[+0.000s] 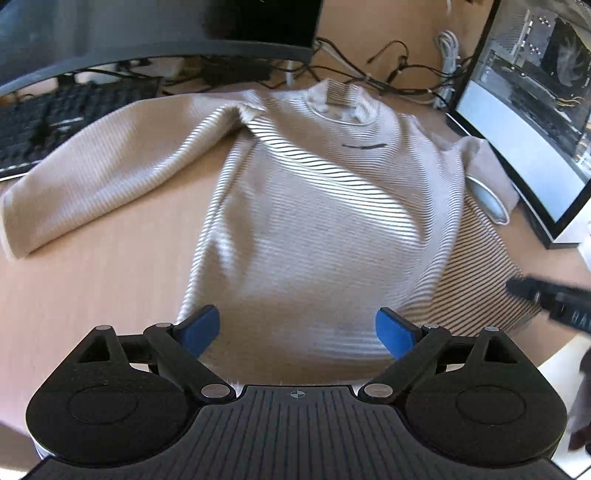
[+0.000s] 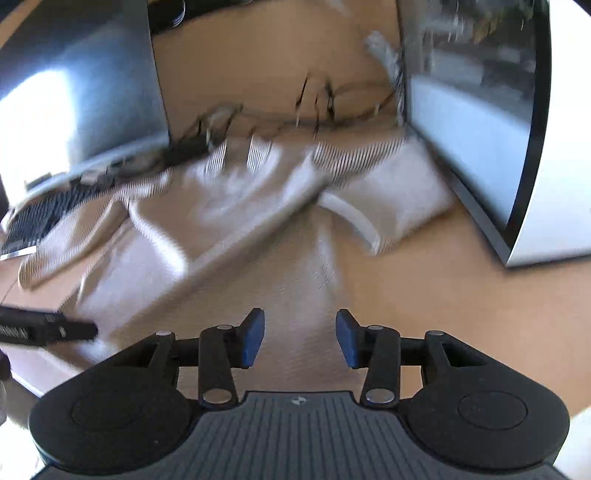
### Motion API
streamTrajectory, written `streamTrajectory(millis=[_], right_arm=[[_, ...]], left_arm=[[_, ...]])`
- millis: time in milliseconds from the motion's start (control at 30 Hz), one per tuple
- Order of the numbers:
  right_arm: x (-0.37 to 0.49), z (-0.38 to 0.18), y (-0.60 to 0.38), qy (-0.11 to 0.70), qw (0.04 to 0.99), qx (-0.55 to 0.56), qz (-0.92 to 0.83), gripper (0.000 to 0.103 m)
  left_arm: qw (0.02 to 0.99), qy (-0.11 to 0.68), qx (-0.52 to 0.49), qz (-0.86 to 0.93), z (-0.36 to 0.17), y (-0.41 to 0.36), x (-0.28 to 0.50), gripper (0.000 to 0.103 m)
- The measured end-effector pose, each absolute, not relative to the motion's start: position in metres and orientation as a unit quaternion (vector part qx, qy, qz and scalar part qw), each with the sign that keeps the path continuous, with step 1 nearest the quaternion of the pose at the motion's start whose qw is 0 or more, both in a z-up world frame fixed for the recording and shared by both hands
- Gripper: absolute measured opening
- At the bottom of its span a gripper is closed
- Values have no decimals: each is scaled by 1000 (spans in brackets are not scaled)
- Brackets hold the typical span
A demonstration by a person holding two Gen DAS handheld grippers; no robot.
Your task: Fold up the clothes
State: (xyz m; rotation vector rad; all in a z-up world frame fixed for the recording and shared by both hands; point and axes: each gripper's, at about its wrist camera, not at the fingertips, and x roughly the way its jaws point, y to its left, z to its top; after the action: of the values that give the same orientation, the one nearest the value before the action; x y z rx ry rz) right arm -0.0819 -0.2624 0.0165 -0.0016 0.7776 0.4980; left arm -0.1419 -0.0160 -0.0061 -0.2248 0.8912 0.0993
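Lying spread on the wooden tabletop, the striped sweater faces up with its collar at the far side, toward a tangle of cables. One sleeve stretches out to the left, its cuff near a black keyboard; the other sleeve is folded down along the right side of the body, beside a computer case with a glass panel. A dark monitor stands above the keyboard.

The left claw hangs over the sweater's near hem with its blue pads spread wide and nothing between them. The right claw hovers over the folded sleeve, its fingers also apart and empty, though closer together than the left's. In the right wrist view the fabric is blurred, and the left claw's black finger pokes in from the left edge.
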Motion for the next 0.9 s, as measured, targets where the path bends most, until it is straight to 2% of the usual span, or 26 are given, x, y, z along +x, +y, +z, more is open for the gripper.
streamTrajectory(millis=[133,200,267,433,600,900], right_arm=[[-103,12,-275,355,899,-12,255,42],[-116,20,-285,344,902,-5,259,47],[-132,28,-295,328,907,6,264,86],[-191,51,-324,264,921,22,284,103],[-248,59,-328,207,944,27,257,103],[-298,68,-348,170,955,8,244,103]], left_arm=[[898,424,-90,76,-4,-26,-164,95],[901,414,-94,87,3,-37,-181,95],[912,391,-82,97,14,-52,-204,97],[940,315,-78,103,44,-96,-273,103],[955,264,-37,129,56,-125,-323,103],[956,258,-22,142,67,-166,-357,103]])
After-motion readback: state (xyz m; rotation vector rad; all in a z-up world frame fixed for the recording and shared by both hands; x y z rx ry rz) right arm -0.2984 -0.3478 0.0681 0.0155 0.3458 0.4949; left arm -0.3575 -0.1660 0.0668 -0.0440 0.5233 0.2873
